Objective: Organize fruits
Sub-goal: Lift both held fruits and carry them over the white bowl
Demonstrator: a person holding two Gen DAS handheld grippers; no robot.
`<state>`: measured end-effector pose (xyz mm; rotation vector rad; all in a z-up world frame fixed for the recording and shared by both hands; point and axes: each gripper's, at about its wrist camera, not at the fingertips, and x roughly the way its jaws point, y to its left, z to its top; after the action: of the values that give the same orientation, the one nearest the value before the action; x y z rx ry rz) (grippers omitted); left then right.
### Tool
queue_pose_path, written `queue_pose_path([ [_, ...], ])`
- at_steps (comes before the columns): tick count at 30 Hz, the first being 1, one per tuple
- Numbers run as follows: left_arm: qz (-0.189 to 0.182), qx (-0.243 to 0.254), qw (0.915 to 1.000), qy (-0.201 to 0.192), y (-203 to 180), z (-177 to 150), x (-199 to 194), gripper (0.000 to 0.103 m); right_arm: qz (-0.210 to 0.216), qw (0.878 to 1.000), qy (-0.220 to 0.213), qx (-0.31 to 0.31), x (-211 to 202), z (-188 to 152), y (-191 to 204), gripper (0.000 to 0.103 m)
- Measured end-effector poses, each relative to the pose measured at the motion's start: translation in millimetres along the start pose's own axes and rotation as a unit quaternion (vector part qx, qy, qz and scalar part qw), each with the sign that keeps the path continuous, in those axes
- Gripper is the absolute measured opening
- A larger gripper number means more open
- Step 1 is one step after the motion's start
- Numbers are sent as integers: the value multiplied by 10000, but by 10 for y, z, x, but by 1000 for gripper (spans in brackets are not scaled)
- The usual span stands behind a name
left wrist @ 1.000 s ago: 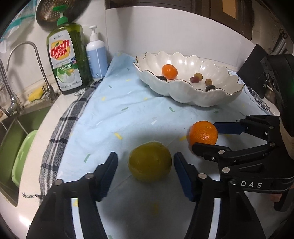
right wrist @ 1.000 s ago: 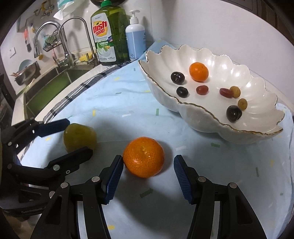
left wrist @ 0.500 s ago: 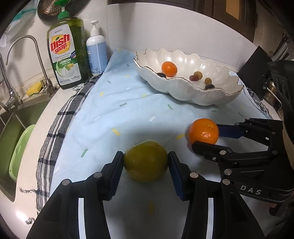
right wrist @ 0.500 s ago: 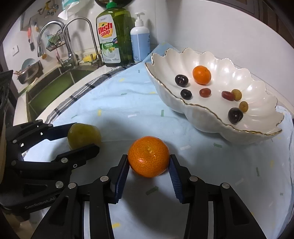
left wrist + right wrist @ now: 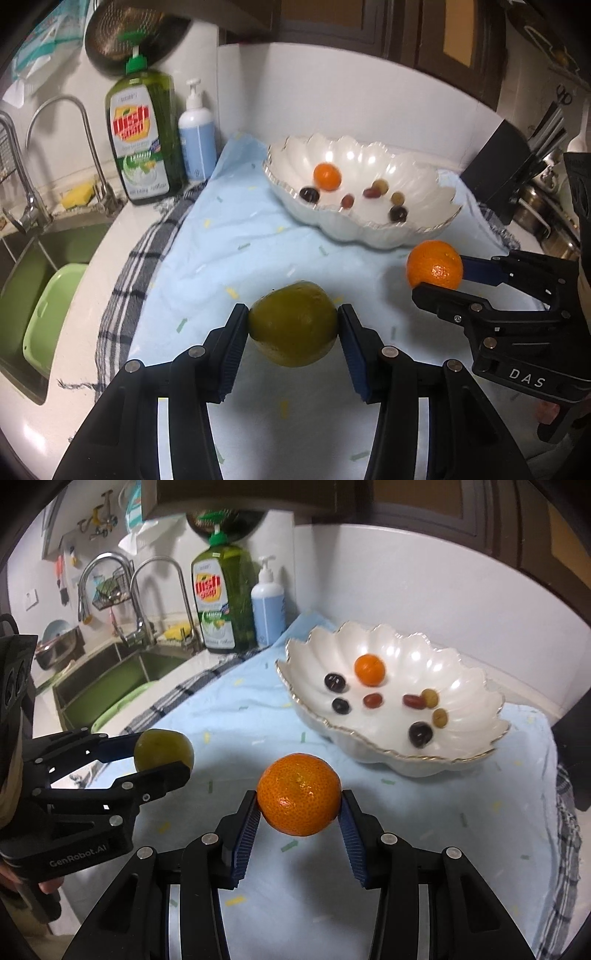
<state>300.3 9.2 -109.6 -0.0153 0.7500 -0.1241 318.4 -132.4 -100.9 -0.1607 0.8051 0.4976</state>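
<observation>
Green fruit [image 5: 293, 324] sits clamped in the left jaws, orange [image 5: 299, 794] clamped in the right jaws.

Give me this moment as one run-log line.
left gripper: shut on green fruit | right gripper: shut on orange | bowl: target

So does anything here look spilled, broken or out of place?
Nothing stands out. The white bowl sits upright on the blue cloth with small fruits inside. The left gripper holds a green fruit, the right gripper an orange. Nothing looks spilled or cracked.
</observation>
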Motion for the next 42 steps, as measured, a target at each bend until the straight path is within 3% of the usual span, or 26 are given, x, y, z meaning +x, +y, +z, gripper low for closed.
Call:
queue_pose_path([
  [18, -190, 578, 9952, -772, -349, 450, -350, 49, -466, 9959, -733, 249, -545, 247, -296, 45],
  [32, -279, 781, 9904, -1102, -527, 986, -176, 49, -872, 9890, -1077, 520, -597, 563, -711, 45],
  [42, -364, 804, 9913, -976, -583, 1381, 155, 49, -904, 9881, -1009, 725, -370, 826, -1000, 45],
])
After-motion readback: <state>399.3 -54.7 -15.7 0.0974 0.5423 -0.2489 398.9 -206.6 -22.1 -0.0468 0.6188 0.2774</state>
